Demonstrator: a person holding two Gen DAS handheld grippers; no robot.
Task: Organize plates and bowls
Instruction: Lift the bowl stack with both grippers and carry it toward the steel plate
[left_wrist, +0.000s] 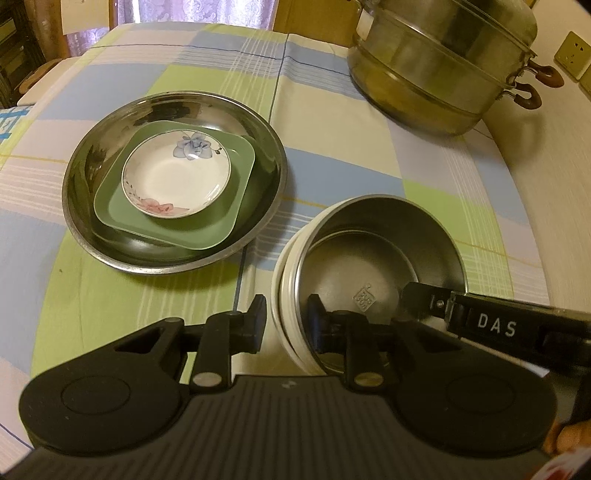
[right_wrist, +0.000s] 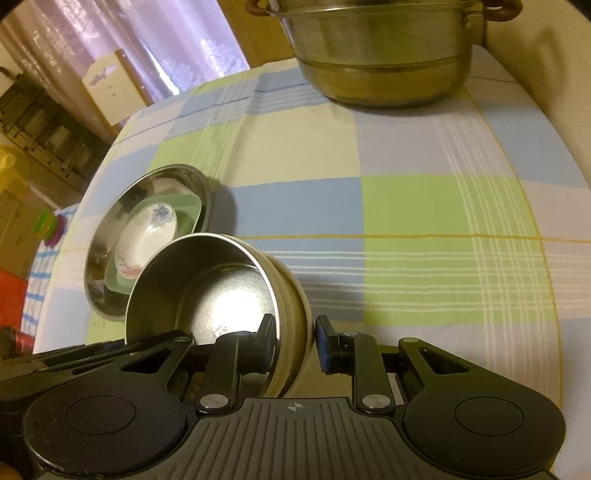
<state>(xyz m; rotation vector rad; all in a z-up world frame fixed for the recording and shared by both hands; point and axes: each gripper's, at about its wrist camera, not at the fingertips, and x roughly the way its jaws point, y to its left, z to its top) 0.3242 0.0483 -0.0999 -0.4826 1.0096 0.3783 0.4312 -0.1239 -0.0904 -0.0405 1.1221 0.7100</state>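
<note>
White-walled steel bowl (left_wrist: 384, 258) tilts beside the steel plate (left_wrist: 173, 177) stacking green and floral dishes.

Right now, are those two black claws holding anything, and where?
Yes. Both grip the steel bowl with the white outer wall by its rim: the left gripper at the near edge, the right gripper on the opposite side.

On the table (left_wrist: 332, 122), the saucer (left_wrist: 177, 173) sits on a square plate (left_wrist: 221, 225) in a pan (left_wrist: 92, 155); the bowl (left_wrist: 369, 236) lies right, the steamer (left_wrist: 436, 74) behind.
</note>
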